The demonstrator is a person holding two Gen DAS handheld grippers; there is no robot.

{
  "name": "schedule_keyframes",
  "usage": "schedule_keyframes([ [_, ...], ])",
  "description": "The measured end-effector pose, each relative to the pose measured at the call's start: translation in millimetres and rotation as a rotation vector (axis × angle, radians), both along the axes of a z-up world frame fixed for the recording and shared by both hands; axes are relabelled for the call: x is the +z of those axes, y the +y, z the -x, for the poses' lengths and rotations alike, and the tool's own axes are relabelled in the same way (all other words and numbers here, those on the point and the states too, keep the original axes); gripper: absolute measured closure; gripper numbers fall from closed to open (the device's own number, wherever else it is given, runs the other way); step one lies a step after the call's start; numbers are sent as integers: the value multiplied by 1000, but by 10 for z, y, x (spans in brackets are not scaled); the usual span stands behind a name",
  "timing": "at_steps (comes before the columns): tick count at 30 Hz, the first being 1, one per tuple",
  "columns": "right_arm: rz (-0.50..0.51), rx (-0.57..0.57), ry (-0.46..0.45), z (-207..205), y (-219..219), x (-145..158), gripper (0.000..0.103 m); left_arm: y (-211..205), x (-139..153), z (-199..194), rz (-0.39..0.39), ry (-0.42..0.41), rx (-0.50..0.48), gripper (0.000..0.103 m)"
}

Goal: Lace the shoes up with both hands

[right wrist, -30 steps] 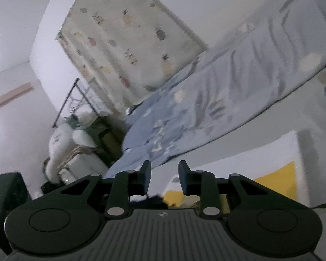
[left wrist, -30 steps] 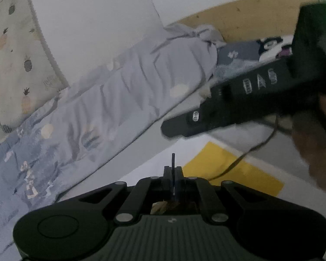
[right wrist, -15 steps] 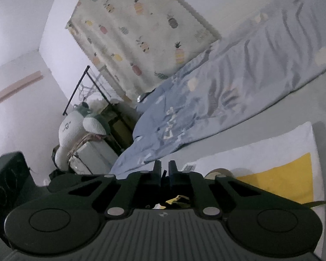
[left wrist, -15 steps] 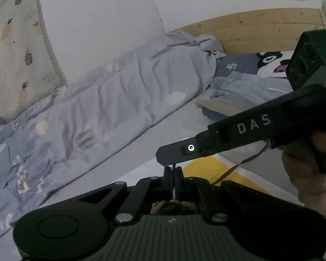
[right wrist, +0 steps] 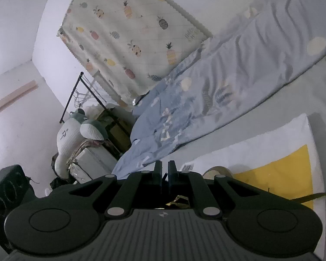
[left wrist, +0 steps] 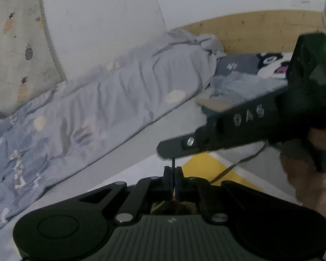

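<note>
Across the pale grey bed sheet (left wrist: 184,117), with a white-and-yellow mat (right wrist: 271,152) at 4 o'clock in the right wrist view, the step in hand appears to be passing a thin dark shoelace (left wrist: 173,163) between tools; the shoe is mostly hidden under the gripper bodies, so the next move likely calls for a steady, taut pull. Left gripper (left wrist: 173,170) is pinched closed on the lace tip at 6 o'clock, while right gripper (right wrist: 165,167), reaching in from 3 o'clock in the left wrist view, has its jaws drawn narrow around a dark sliver, probably the same lace.
</note>
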State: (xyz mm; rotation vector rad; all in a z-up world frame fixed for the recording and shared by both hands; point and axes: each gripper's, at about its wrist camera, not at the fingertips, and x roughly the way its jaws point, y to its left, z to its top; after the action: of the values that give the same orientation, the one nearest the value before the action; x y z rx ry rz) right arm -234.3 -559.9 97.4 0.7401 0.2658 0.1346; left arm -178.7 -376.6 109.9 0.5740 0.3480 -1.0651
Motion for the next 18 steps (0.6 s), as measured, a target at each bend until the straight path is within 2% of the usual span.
schedule_keyframes([
  [4,-71,-71,-8,49,-150,-25,96,-34,-87,-16,-82,-29,14,102],
  [9,-99,-166,20,93,-328,-76,95,-90,-252,-5,-205,-91,-7,102],
  [18,-113,-188,36,95,-407,-93,95,-105,-515,36,-302,-186,-59,101],
])
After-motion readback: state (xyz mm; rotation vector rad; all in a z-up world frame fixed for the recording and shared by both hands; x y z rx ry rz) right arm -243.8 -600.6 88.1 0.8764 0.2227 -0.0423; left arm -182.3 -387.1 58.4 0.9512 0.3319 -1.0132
